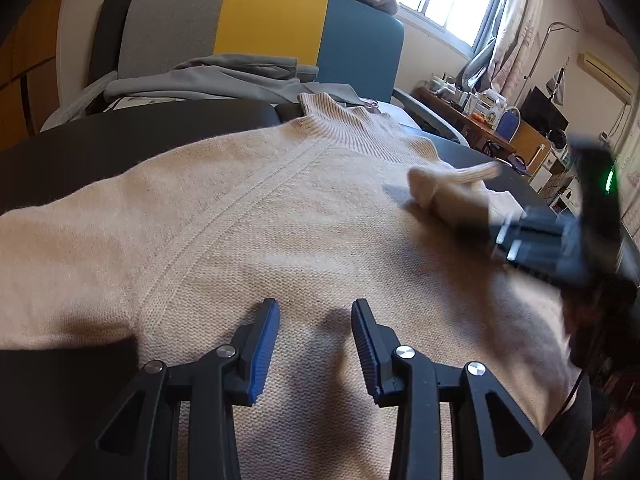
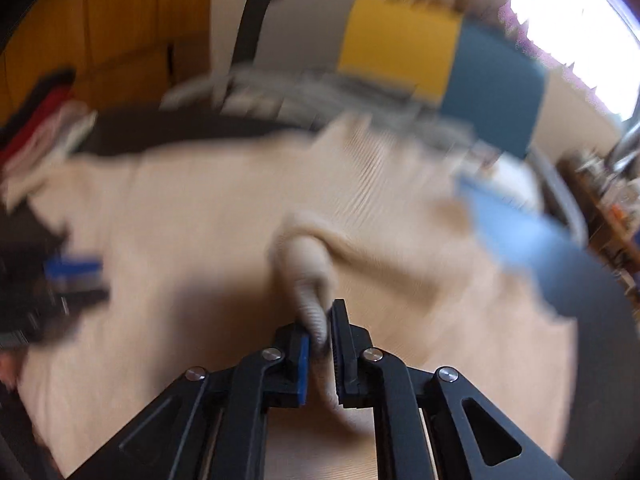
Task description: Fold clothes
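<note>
One sweater [image 1: 280, 220], two tools [image 1: 316, 312]

The sweater [image 1: 248, 216] lies on the table [image 1: 72, 148], grey clothes [image 1: 208, 76] behind it.

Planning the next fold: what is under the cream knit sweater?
The cream knit sweater lies on a dark table, bare at the far and left edges. What sits beneath its middle is covered.

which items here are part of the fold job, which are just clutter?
In the job:
- beige sweater, spread flat
- its sleeve cuff, pinched in the right gripper
- left gripper, open above the sweater

Lying about:
- grey garment behind the sweater
- tricolour chair back
- cluttered desk by the window
</note>
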The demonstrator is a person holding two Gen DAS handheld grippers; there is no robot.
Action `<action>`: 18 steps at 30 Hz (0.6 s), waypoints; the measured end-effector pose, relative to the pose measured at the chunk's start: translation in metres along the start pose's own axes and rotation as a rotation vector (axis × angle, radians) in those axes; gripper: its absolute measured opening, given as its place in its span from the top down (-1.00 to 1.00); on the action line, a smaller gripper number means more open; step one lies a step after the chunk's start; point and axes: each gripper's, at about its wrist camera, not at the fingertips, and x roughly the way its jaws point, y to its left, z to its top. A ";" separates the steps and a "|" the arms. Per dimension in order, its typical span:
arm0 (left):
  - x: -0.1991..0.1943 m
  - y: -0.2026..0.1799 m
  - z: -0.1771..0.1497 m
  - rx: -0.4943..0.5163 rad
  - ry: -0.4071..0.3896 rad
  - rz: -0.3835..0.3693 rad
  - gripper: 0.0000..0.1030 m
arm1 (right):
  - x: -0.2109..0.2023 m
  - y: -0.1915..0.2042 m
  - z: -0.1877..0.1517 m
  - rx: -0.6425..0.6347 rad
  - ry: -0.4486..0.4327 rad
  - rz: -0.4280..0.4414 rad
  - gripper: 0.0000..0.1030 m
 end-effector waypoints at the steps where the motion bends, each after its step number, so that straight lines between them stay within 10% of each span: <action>1: 0.000 0.000 0.002 -0.010 0.002 -0.013 0.27 | -0.003 0.001 -0.007 0.010 -0.006 0.007 0.66; 5: 0.002 -0.009 0.018 -0.058 -0.021 -0.097 0.24 | -0.036 -0.012 -0.033 0.120 -0.101 0.029 0.17; 12: 0.028 -0.058 0.045 -0.033 0.011 -0.222 0.13 | -0.066 -0.083 -0.092 0.418 -0.136 -0.233 0.17; 18: 0.032 -0.109 0.050 0.088 0.010 -0.263 0.13 | -0.054 -0.106 -0.125 0.549 -0.148 -0.230 0.18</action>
